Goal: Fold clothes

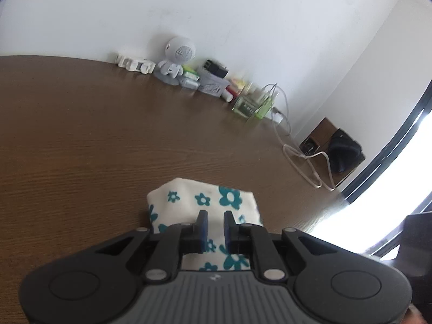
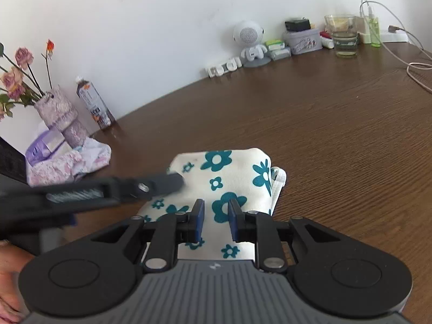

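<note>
A small cream garment with teal flowers (image 2: pixel 226 178) is seen lying on the brown wooden bench (image 2: pixel 337 135), already gathered into a compact bundle directly under both claws. The left claw (image 1: pixel 216 228) is held with its blue-padded jaws apart, nothing between them, the cloth lying beneath. The right claw (image 2: pixel 216 222) is likewise parted and empty above the near edge of the bundle. In the right wrist view the left claw is seen reaching in from 9 o'clock, its tip at the bundle's far left corner; contact cannot be confirmed through the blur. The fabric is judged light, soft and limp: it should crease readily, spring back slightly, and slide easily on the smooth wood. A white hemmed edge (image 2: pixel 279 181) protrudes at 3 o'clock of the bundle; hold is best taken there or at a corner, pinching all layers at once so they do not separate. Surroundings, right wrist view: at 9 to 10 o'clock a vase of dried roses (image 2: pixel 58 110), a drinks bottle (image 2: pixel 93 102), a purple packet (image 2: pixel 43 145) and crumpled pink cloth (image 2: pixel 67 162); at 12 to 2 o'clock, along the wall, a white round-headed figure (image 2: pixel 249 43), a glass (image 2: pixel 343 35) and cables (image 2: pixel 415 64). All stand well apart from the garment; the only obstruction judged likely is one claw crossing the other.
</note>
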Motion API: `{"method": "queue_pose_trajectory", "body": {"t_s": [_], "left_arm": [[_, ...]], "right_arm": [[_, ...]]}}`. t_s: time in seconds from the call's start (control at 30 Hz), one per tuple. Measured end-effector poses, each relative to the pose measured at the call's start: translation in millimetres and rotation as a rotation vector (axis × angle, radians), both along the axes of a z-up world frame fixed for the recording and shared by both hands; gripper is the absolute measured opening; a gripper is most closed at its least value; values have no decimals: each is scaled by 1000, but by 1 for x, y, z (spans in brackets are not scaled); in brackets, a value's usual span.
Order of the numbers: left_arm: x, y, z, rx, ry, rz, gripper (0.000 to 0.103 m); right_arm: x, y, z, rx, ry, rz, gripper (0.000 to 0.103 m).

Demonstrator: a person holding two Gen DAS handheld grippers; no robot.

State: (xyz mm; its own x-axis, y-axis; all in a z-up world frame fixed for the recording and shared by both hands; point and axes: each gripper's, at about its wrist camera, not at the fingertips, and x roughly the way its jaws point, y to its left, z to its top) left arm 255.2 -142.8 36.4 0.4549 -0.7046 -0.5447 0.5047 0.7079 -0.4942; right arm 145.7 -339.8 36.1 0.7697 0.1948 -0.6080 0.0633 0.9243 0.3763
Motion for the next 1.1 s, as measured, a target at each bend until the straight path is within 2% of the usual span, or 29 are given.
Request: {"method": "queue_pose_trajectory", "body": {"t_s": [0.07, 0.23, 0.4, 0.5, 0.57, 0.67, 0.73, 0.83, 0.9, 1.0, 1.03, 1.1], "left_arm": [[-5, -3, 2, 10, -19, -5, 9], [-8, -8, -7, 38, -9, -21, 9], [-17, 0, 7, 12, -43, -34, 10], [-15, -10, -5, 63, -20, -46, 9], [-14, -11, -8, 74, -9, -39, 8], [-25, -3, 8, 26, -36, -67, 10], [-30, -4, 9, 31, -42, -88, 11], [-26, -12, -8, 77, 3, -82, 9], [-30, -7, -1, 68, -3, -79, 7], [-42, 0, 10, 50, -54, -111, 13], [-45, 0, 10, 58, -59, -118, 14], [-40, -2, -6, 92, -17, -118, 12]], "right_arm": [[-13, 6, 8, -16, -46, 33, 22], [-8, 21, -11, -101, 30, 73, 21], [-26, 26, 10, -98, -36, 99, 21], [-19, 33, -3, -152, 30, 109, 21], [-27, 34, 2, -145, 7, 95, 21], [-46, 34, 12, -144, -52, 101, 21], [-51, 36, 9, -153, -38, 116, 21], [-46, 37, -5, -162, 5, 111, 21], [-52, 33, 4, -126, -18, 96, 21], [-63, 31, 12, -135, -59, 99, 21], [-61, 31, 9, -141, -40, 103, 21], [-53, 31, -3, -146, 8, 112, 21]]}}
